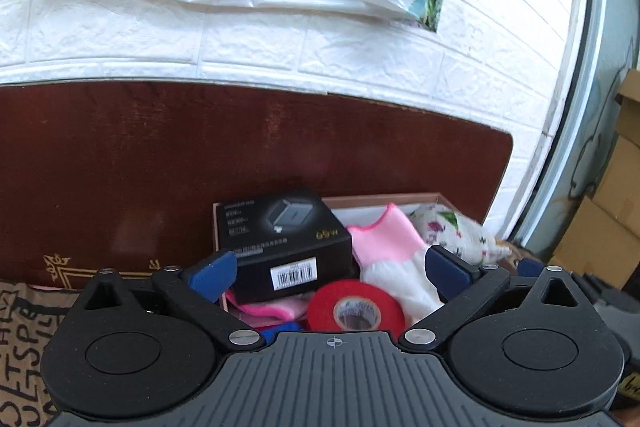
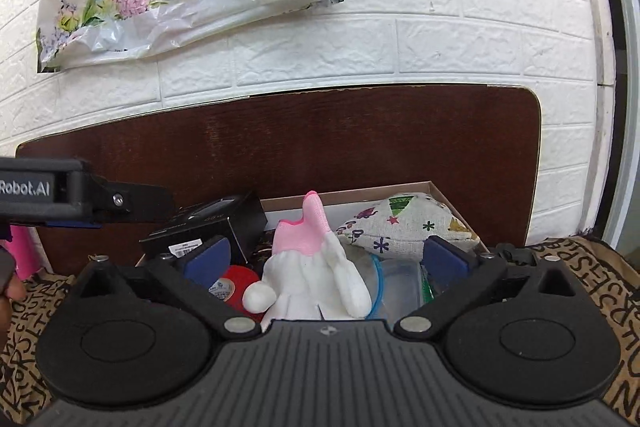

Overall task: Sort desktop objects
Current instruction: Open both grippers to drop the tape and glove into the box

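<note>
White glove (image 2: 310,267), cuff pointing up

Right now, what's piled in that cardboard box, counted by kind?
Black carton: 1
Red tape roll: 1
White glove with pink cuff: 1
Printed cloth pouch: 1
Clear plastic container: 1
Bright pink item, only partly visible: 1
Total: 6 that I can make out

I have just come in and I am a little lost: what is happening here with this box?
A person holds two grippers over an open box full of small things. The left gripper is open above a black carton and a red tape roll. The right gripper is open above a white and pink glove. Neither grips anything.
</note>
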`<move>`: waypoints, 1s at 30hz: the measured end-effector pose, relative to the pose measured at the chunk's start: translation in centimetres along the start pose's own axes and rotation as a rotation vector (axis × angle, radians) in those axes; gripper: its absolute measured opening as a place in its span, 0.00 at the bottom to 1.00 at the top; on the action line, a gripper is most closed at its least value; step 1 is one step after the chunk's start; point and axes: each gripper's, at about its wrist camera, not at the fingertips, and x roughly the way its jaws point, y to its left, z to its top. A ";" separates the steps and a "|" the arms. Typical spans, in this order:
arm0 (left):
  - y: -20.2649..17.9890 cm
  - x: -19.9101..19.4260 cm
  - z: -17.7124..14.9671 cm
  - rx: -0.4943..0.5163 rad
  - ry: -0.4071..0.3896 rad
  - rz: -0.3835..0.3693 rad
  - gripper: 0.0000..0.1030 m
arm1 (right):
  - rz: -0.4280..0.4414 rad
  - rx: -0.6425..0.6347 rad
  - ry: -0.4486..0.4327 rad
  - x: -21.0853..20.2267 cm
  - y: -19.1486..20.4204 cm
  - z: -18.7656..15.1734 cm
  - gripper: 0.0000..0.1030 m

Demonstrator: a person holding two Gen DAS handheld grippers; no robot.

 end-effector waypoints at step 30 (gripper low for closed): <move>-4.5 -11.4 -7.7 0.066 0.079 0.179 1.00 | -0.021 -0.143 0.036 -13.9 1.4 -3.0 1.00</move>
